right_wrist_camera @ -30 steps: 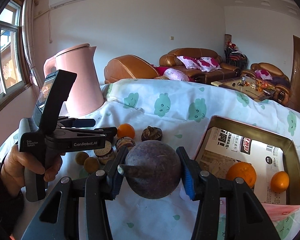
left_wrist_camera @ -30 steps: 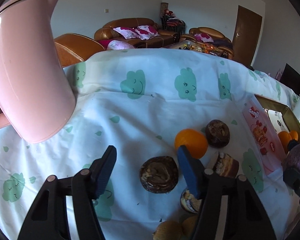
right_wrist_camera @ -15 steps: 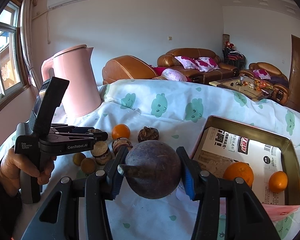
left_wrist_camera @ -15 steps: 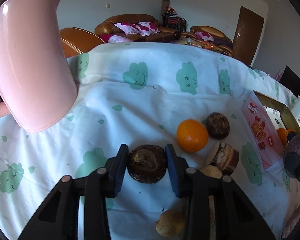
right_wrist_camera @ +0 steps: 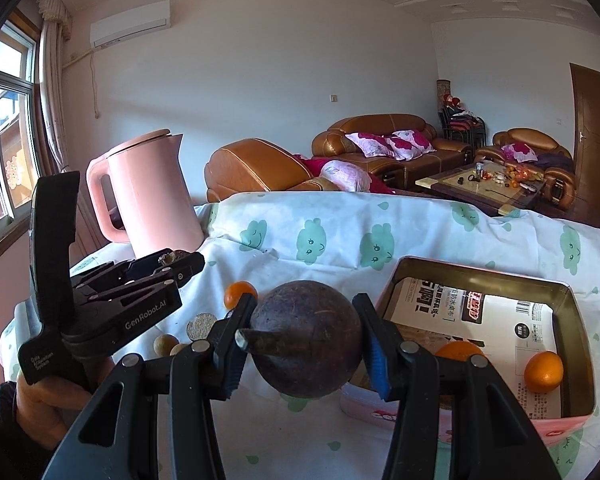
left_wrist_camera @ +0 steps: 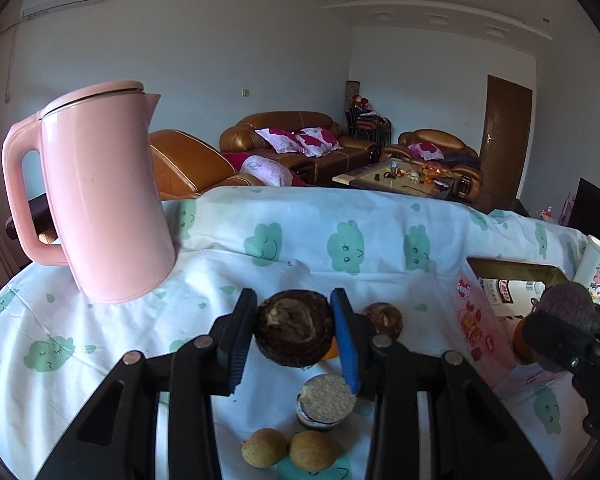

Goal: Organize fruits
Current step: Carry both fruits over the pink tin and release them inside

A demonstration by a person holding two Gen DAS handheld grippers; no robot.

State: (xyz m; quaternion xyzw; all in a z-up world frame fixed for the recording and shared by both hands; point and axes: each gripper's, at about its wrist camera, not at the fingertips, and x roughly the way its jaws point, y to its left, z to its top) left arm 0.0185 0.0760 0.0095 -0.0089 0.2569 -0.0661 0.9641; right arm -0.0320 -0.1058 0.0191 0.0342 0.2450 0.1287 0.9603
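My left gripper [left_wrist_camera: 294,334] is shut on a dark brown mangosteen half [left_wrist_camera: 294,330] and holds it above the cloth. Below it lie another half showing its pale cut face [left_wrist_camera: 326,400], two small tan longans [left_wrist_camera: 290,448], a brown fruit [left_wrist_camera: 384,320] and a partly hidden orange [left_wrist_camera: 331,354]. My right gripper [right_wrist_camera: 306,346] is shut on a whole dark mangosteen [right_wrist_camera: 306,340], held left of the pink box [right_wrist_camera: 488,344], which holds two oranges [right_wrist_camera: 544,372]. The left gripper also shows in the right wrist view [right_wrist_camera: 180,266].
A tall pink kettle [left_wrist_camera: 104,196] stands at the back left of the cloth-covered table [left_wrist_camera: 340,240]. A white printed cup [left_wrist_camera: 596,272] stands beyond the box at the right. Sofas and a coffee table lie behind.
My left gripper closed on the brown mangosteen half and lifted it off the cloth, tilting up. My right gripper kept hold of the whole mangosteen and stayed about where it was.
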